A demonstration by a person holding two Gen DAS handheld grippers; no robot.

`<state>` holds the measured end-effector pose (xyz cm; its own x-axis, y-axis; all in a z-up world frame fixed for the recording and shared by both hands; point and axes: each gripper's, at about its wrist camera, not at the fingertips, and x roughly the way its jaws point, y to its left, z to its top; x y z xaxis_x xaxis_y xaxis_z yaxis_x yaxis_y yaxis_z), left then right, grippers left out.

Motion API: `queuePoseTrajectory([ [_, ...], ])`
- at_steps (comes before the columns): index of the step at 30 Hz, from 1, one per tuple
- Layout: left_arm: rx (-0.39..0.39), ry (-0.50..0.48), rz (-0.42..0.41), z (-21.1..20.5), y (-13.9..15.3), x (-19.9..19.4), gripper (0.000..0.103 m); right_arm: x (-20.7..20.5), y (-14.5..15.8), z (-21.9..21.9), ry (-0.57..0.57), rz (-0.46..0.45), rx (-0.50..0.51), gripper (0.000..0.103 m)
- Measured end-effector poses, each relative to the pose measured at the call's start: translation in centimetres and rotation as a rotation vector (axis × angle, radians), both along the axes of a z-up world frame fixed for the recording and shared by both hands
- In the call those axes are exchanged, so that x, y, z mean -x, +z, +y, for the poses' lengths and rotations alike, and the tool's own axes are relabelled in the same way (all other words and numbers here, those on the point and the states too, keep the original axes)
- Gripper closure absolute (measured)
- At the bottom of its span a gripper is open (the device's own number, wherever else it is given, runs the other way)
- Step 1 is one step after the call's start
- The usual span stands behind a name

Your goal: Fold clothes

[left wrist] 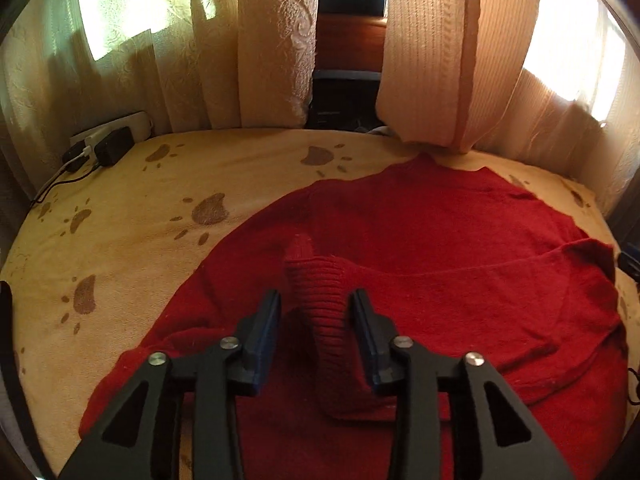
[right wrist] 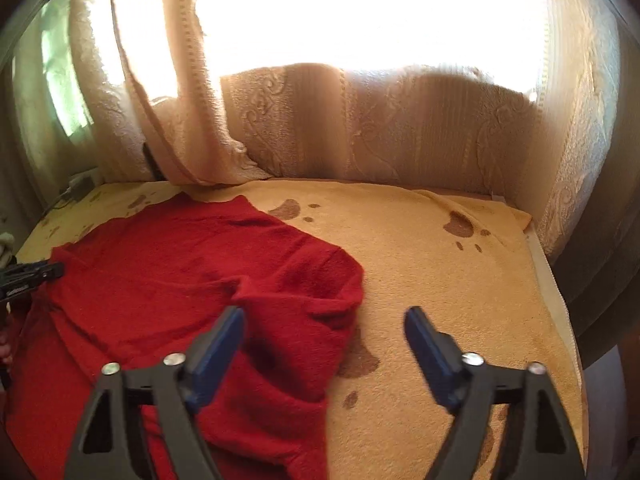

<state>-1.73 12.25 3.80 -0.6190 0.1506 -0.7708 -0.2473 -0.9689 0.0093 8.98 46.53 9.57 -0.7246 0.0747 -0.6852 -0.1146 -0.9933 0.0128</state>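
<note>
A red knitted sweater (left wrist: 440, 240) lies spread on a yellow blanket with brown paw prints (left wrist: 140, 208). Its ribbed cuff (left wrist: 308, 268) stands up between the fingers of my left gripper (left wrist: 316, 296). The jaws stand partly apart and the pads do not seem to press on the cuff. In the right wrist view the sweater (right wrist: 180, 248) covers the left half, with a folded sleeve near its right edge. My right gripper (right wrist: 324, 312) hovers wide open over that edge, holding nothing. The left gripper (right wrist: 44, 270) shows at the far left.
Cream patterned curtains (right wrist: 400, 128) hang close behind the blanket (right wrist: 440, 272), with bright window light through them. A power strip with plugs and cables (left wrist: 108, 140) lies at the back left corner. Dark furniture (left wrist: 352, 40) shows between the curtains.
</note>
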Motion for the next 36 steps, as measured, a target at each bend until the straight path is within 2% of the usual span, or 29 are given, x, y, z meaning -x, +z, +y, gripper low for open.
queuePoseTrajectory([
  [1, 0.025, 0.014, 0.009, 0.0, -0.2, 0.0, 0.03, -0.6, 0.3, -1.0, 0.027, 0.006, -0.02, 0.011],
  [2, 0.043, 0.031, 0.032, -0.2, -0.2, -0.1, 0.02, -1.0, 0.4, -2.0, 0.04, -0.001, -0.058, 0.011],
  [4, 0.066, 0.054, 0.054, -0.5, -0.2, -0.2, 0.019, -1.8, 0.2, -3.9, 0.054, -0.019, -0.141, 0.011],
  [7, 0.082, 0.069, 0.048, -0.8, -0.3, 0.0, 0.019, -1.6, -1.7, -4.9, 0.05, -0.106, -0.238, 0.011],
  [11, 0.112, 0.07, 0.032, -0.8, -0.7, 0.0, 0.018, -0.7, -4.4, -2.1, -0.072, -0.203, -0.322, 0.011],
  [14, 0.12, 0.052, 0.016, -0.6, -0.9, -0.1, 0.018, -0.9, -4.6, 1.0, -0.111, -0.223, -0.156, 0.009],
  [18, 0.123, 0.054, 0.029, -1.1, -0.1, -0.5, 0.017, -1.3, -4.0, 0.5, -0.126, -0.218, -0.221, 0.008],
  [21, 0.142, 0.077, 0.061, -1.5, 0.9, -0.8, 0.017, -1.6, -2.2, -0.7, -0.137, -0.155, -0.242, 0.008],
  [24, 0.172, 0.096, 0.101, -1.4, 1.5, -1.1, 0.017, -1.5, 0.7, -2.2, -0.11, -0.036, -0.189, 0.008],
  [26, 0.164, 0.078, 0.095, -1.0, 1.4, -1.1, 0.017, -0.6, 1.6, -3.5, -0.038, -0.008, -0.124, 0.008],
  [28, 0.15, 0.054, 0.075, -0.4, 0.8, -1.0, 0.017, 0.9, 1.1, -4.5, 0.041, -0.026, -0.056, 0.007],
  [32, 0.133, 0.003, 0.028, 0.7, -0.9, -0.9, 0.017, 3.1, -2.2, -5.2, 0.107, -0.127, 0.059, 0.007],
  [34, 0.144, -0.005, 0.012, 1.2, -1.8, -0.7, 0.017, 3.6, -3.7, -4.5, 0.071, -0.17, 0.057, 0.007],
  [36, 0.149, 0.002, 0.012, 1.3, -2.4, -0.5, 0.014, 3.7, -4.4, -3.4, 0.034, -0.176, 0.026, 0.007],
])
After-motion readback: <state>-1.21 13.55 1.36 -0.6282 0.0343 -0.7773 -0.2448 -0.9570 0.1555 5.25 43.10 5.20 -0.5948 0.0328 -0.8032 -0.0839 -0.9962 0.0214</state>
